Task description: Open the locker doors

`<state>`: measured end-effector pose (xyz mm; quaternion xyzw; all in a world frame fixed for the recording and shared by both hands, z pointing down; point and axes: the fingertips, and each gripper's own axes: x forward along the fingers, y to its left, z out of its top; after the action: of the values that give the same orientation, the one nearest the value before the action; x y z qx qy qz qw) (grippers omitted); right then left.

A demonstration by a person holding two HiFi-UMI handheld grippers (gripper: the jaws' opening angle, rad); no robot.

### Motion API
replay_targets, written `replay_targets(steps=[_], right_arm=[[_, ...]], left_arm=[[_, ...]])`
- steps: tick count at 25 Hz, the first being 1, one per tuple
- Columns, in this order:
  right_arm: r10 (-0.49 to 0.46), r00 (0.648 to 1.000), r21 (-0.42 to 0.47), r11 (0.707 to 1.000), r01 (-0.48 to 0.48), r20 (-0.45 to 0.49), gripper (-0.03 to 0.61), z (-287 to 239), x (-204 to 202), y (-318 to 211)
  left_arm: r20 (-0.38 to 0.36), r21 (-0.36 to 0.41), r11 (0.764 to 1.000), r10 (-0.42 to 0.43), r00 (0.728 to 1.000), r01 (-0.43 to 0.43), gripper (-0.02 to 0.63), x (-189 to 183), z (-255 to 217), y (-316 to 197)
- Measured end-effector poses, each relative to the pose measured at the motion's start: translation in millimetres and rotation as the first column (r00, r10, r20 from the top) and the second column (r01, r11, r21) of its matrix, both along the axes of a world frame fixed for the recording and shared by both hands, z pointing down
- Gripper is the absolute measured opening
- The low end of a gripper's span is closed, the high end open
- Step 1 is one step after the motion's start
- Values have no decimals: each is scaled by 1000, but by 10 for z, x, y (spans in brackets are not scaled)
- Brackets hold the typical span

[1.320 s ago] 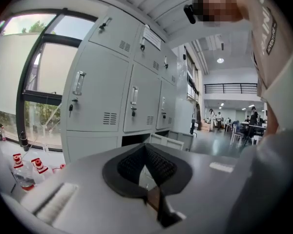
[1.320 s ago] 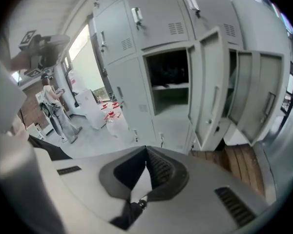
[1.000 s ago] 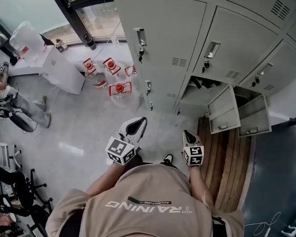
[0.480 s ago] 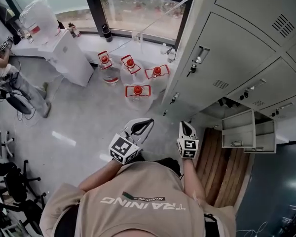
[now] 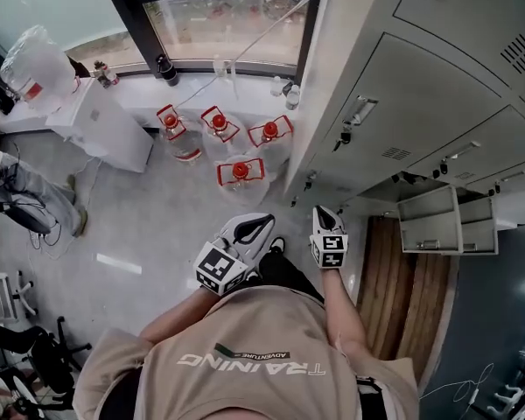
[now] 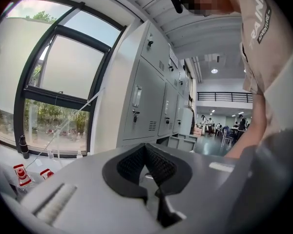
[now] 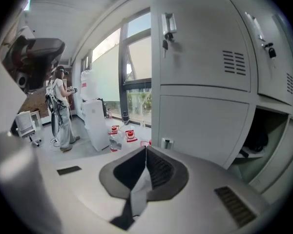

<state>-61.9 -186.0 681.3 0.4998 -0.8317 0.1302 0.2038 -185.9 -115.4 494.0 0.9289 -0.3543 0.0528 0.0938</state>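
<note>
Grey steel lockers (image 5: 394, 86) fill the right of the head view; two doors (image 5: 430, 220) low at the right already hang open, while those nearer the window are closed. I hold the left gripper (image 5: 255, 227) and right gripper (image 5: 325, 217) side by side in front of me, both apart from the cabinet, the right one nearer its bottom corner. Red-capped water bottles (image 5: 237, 171) stand on the floor just beside the cabinet's end. Left gripper view: jaws pressed together, pads meeting, nothing between them; the locker row (image 6: 149, 101) runs off ahead, well apart. Right gripper view: jaws likewise closed on nothing; a closed upper door (image 7: 205, 38) with its handle (image 7: 169, 23) and hanging key sits above, a closed lower door (image 7: 200, 126) straight ahead, an open compartment (image 7: 268, 135) at right. Judgement: between doors, lining up on a closed one. Next move calls for parting the right jaws, bringing them onto a handle, closing, then pulling along the hinge arc
</note>
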Motion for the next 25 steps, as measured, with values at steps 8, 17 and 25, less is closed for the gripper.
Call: replay_targets(steps=[8,17,25], right_arm=[[-34,998,-98,995,29,-55,12,584,52,-797],[-60,997,-173,984,50,-49,15,1036,-116,-1291],[-99,993,-186,979,85,-70,107,1064,-220,-1324]], left_arm=[[61,33,999,-2,998,0,6,-26,-72,-609],[50,-16,997,-79,996,80,6,-47,34,-1156],[62,-40,993,-108,992,111,6,-84,110,-1245]])
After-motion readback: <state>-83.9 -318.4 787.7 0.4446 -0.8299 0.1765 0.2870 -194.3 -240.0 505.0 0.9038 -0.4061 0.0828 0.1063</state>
